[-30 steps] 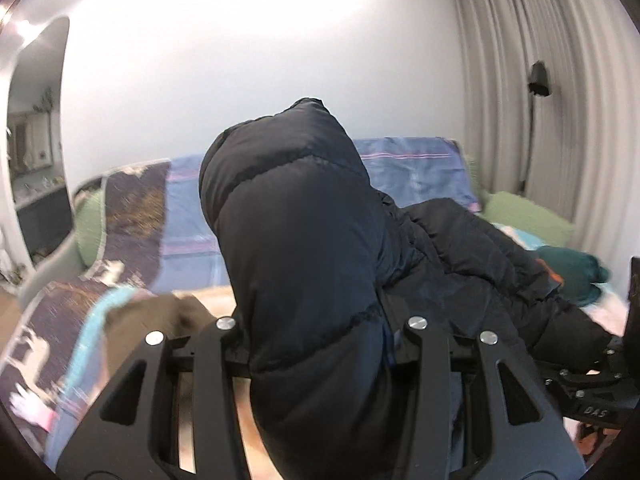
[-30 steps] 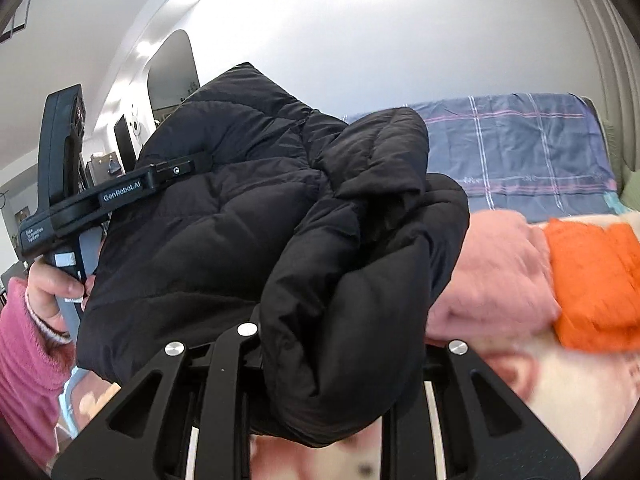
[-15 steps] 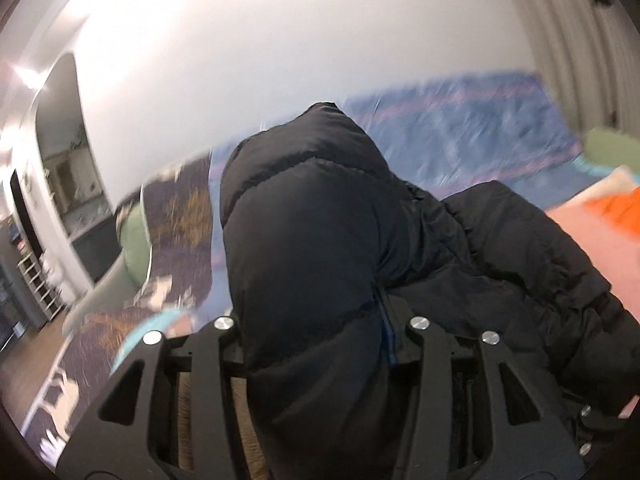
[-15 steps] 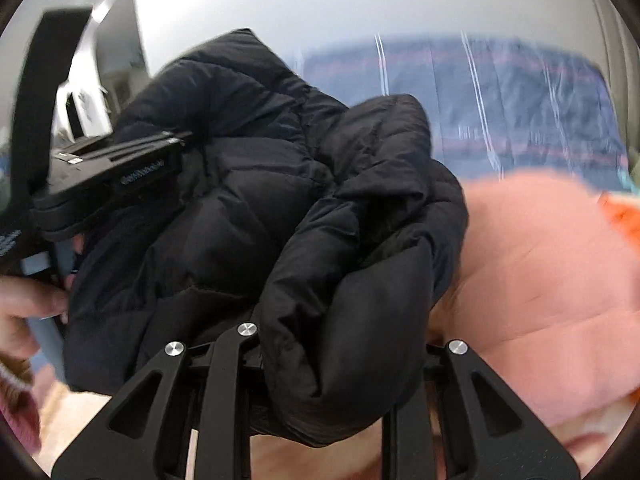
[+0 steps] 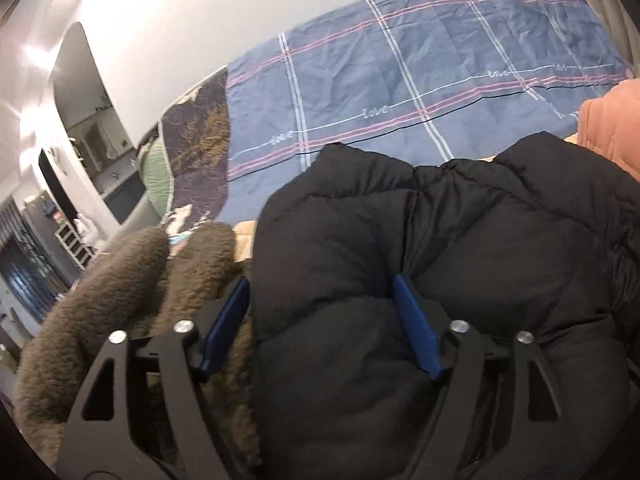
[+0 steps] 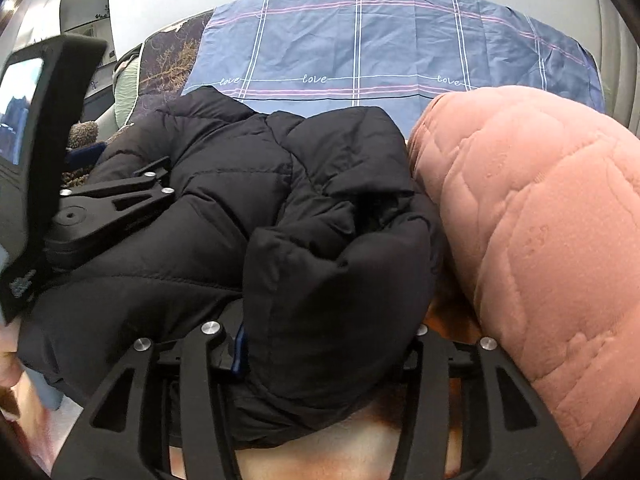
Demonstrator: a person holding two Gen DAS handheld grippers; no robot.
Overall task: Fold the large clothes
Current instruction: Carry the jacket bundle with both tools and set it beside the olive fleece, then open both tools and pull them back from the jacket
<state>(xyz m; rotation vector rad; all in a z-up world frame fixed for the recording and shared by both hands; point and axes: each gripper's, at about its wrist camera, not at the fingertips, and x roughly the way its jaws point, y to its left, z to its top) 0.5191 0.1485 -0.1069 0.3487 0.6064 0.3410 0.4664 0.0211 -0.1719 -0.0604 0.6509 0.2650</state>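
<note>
On the left gripper [image 5: 322, 322] we've got both blue finger pads [image 5: 416, 332] spread wide with a fat fold of the black puffer jacket [image 5: 400, 280] bulging between them. The pads look pressed into the padding on both sides, so we'd say it's gripping that fold, not loose. Just left of those fingers there's a brown fuzzy fleece garment [image 5: 120, 292], bunched up and touching the left finger.

The right gripper [image 6: 320, 344] is the same deal: a thick roll of the black puffer jacket [image 6: 280, 216] is stuffed between its fingers, with a sliver of blue pad [image 6: 240, 346] showing on the left finger, the right one buried under fabric. So it's clamped on the jacket too.

From the right wrist view we can see the left gripper [image 6: 158, 178] on the left side, its black fingers dug into the jacket's far-left part. The jacket sits in a lumpy heap spanning between the two grippers, low over a light orange-ish surface that shows under it in the near part of that view.

Right beside the jacket on the right, touching it, is a big pink quilted coat [image 6: 540, 220], puffy and rounded. The same pink coat [image 5: 612, 124] peeks in at the right edge of the left wrist view.

Farther back there's a blue plaid sheet [image 6: 380, 44] with "love" stitched along a line, draped up against the wall. Left of it we see a dark patterned blanket [image 5: 196, 140] and a pale green cushion [image 5: 154, 172].
</note>
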